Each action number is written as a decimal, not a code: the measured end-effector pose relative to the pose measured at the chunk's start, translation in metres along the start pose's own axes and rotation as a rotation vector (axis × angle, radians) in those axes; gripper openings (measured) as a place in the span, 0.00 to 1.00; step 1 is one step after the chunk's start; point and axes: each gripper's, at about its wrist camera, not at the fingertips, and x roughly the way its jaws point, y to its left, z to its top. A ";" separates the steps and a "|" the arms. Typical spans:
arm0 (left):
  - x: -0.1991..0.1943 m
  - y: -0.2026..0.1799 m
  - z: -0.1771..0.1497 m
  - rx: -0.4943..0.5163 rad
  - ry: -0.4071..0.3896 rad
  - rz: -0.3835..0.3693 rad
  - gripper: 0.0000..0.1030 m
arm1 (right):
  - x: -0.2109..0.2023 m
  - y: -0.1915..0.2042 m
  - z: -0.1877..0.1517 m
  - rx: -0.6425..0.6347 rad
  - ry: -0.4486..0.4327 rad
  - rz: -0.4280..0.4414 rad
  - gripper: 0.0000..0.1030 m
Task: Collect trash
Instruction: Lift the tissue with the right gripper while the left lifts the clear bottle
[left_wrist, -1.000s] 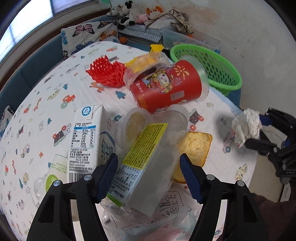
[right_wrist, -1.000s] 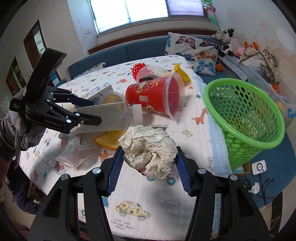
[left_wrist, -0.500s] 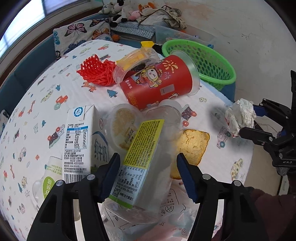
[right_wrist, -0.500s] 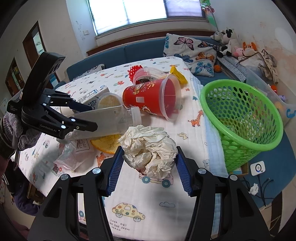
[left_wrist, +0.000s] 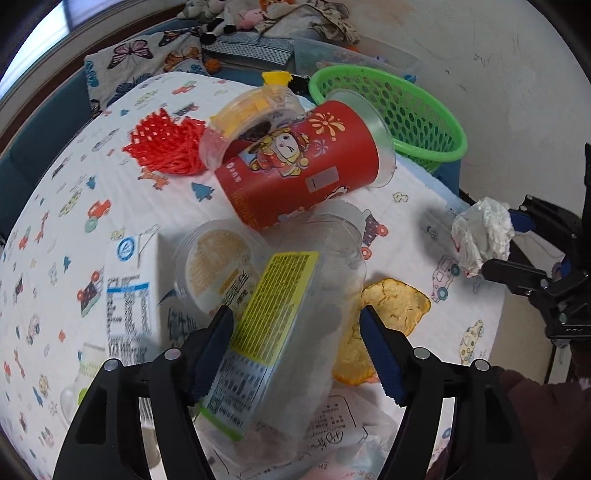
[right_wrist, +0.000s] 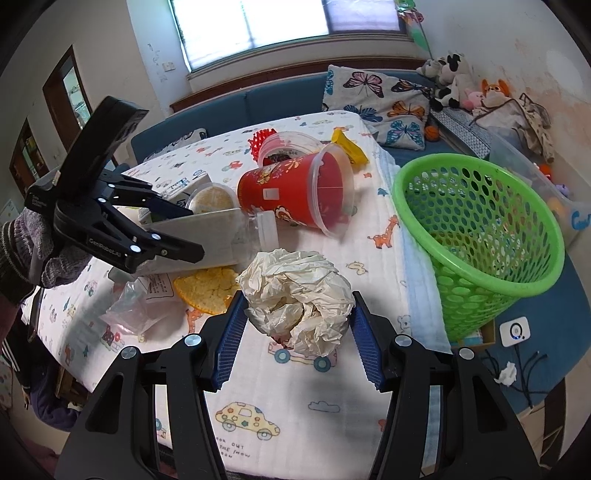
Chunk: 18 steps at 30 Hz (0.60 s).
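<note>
Plainly mid-collection, two pieces of trash between two sets of jaws.

Left gripper (left_wrist: 294, 312): jaws apart and just now opening wider, straddling a clear plastic bottle (left_wrist: 295, 332) with a yellow-green label. Left-hand pad against the label; on the other side a thin strip of the orange scrap (left_wrist: 395, 306) beneath showing between bottle wall and pad, so no squeeze visible. Bottle tilted, lying across the scrap and a clear printed wrapper (right_wrist: 136, 306), lower centre of the left wrist view, far end close by the red cup (left_wrist: 295, 166).

Right gripper (right_wrist: 298, 295): jaws clamped on a wad of crumpled white paper (right_wrist: 295, 295), both blue pads pressed into its sides. Wad raised above the cartoon-printed surface (right_wrist: 295, 406), lower centre of the right wrist view; same wad at the right edge of the left wrist view.

Elsewhere on the surface: red cup on its side, mouth toward the green mesh basket (right_wrist: 480, 177); round clear tub (left_wrist: 218, 266) with yellow contents just beside the bottle; milk carton (left_wrist: 127, 295) lying flat at lower left; red plastic netting (left_wrist: 166, 147) at upper left.

Basket tilted, standing off the surface's edge, right side of the right wrist view, well apart from both grippers.
</note>
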 end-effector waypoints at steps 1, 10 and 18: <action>0.002 -0.001 0.002 0.009 0.005 -0.006 0.66 | 0.000 0.000 0.000 0.001 -0.001 -0.001 0.54; 0.015 0.002 0.010 0.022 0.041 -0.036 0.66 | 0.003 -0.008 0.002 0.012 0.005 -0.002 0.54; 0.000 -0.015 0.002 0.012 -0.012 0.032 0.57 | 0.001 -0.014 0.006 0.017 -0.004 -0.009 0.54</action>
